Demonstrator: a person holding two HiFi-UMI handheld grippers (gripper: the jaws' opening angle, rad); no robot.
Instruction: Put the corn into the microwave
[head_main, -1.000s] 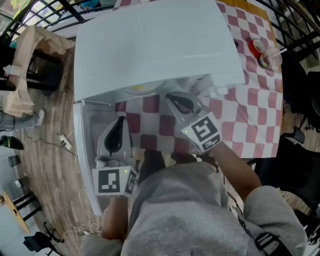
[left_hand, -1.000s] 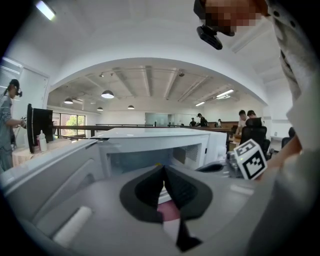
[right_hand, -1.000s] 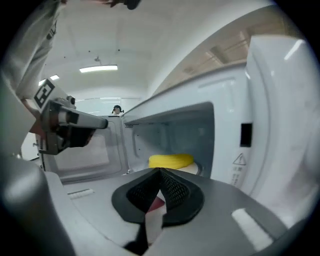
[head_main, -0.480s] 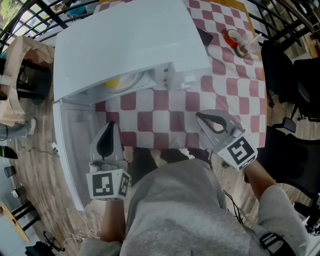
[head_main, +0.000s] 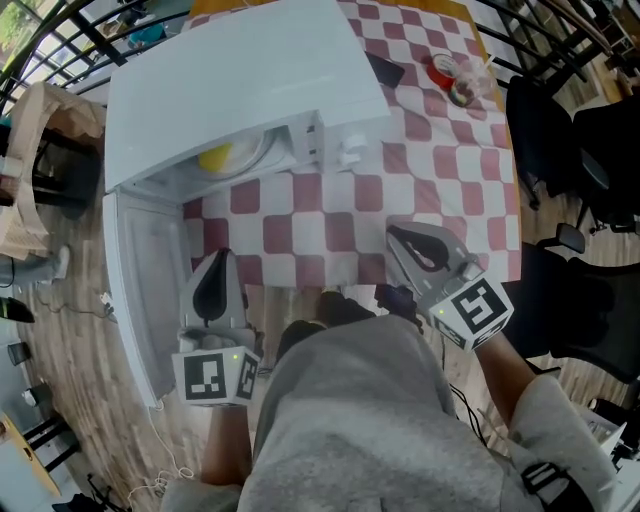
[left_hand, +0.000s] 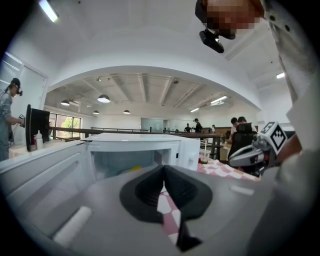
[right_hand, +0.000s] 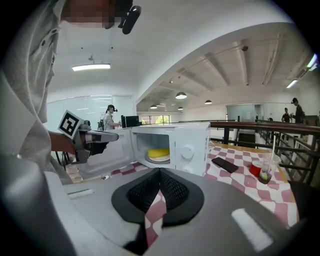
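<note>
The corn (head_main: 215, 157) is a yellow piece on a plate inside the white microwave (head_main: 230, 80), whose door (head_main: 135, 270) hangs open to the left. The right gripper view shows the same corn (right_hand: 158, 152) in the lit cavity. My left gripper (head_main: 221, 258) hovers by the open door's inner face, its jaws shut and nothing in them. My right gripper (head_main: 393, 233) is over the checkered table's front edge, to the right of the cavity, shut and empty. Each gripper appears in the other's view: the left gripper (right_hand: 107, 135) and the right gripper (left_hand: 235, 157).
On the red-and-white checkered table (head_main: 440, 190) lie a black phone (head_main: 385, 70), a red cup (head_main: 443, 68) and a clear cup with a straw (head_main: 465, 90). Black chairs (head_main: 560, 130) stand to the right. A wooden stool (head_main: 40, 160) stands on the floor at left.
My right gripper has drawn back out of the microwave's opening, to the right and toward me. The left gripper has also backed away along the door. The corn now shows inside.
</note>
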